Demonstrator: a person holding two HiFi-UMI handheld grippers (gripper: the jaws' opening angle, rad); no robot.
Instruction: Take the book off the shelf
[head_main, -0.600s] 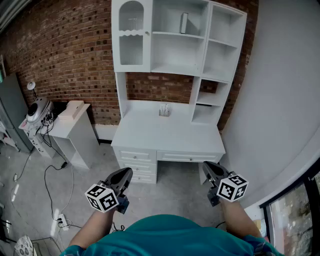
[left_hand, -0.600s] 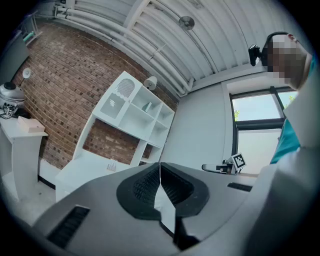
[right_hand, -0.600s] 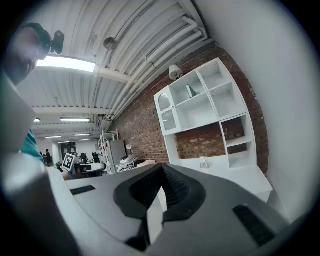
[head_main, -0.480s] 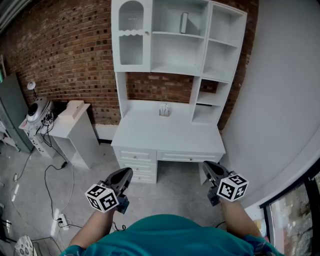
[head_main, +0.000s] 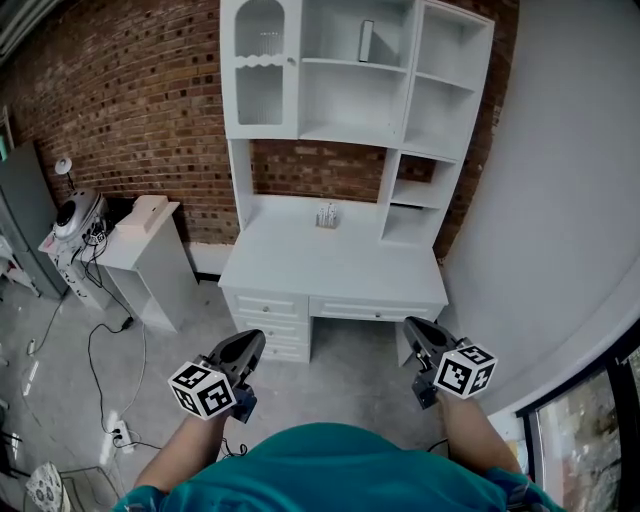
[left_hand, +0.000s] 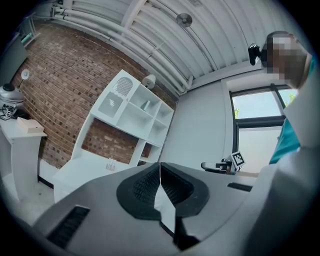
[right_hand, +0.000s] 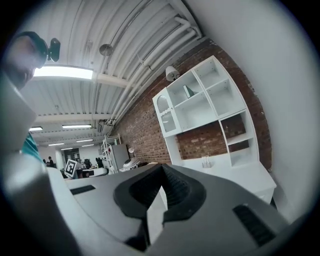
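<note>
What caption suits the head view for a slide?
Left gripper and right gripper, both shut and empty, hover before the white desk; the book stands on its upper shelf.

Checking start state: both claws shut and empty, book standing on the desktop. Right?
No: the head view shows the book standing on the hutch's upper shelf, not the desktop. Left claw and right claw are shut and empty.

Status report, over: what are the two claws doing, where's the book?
Left gripper, right gripper shut, empty, held low. Book upright on top shelf, untouched. Desk stands in front.
</note>
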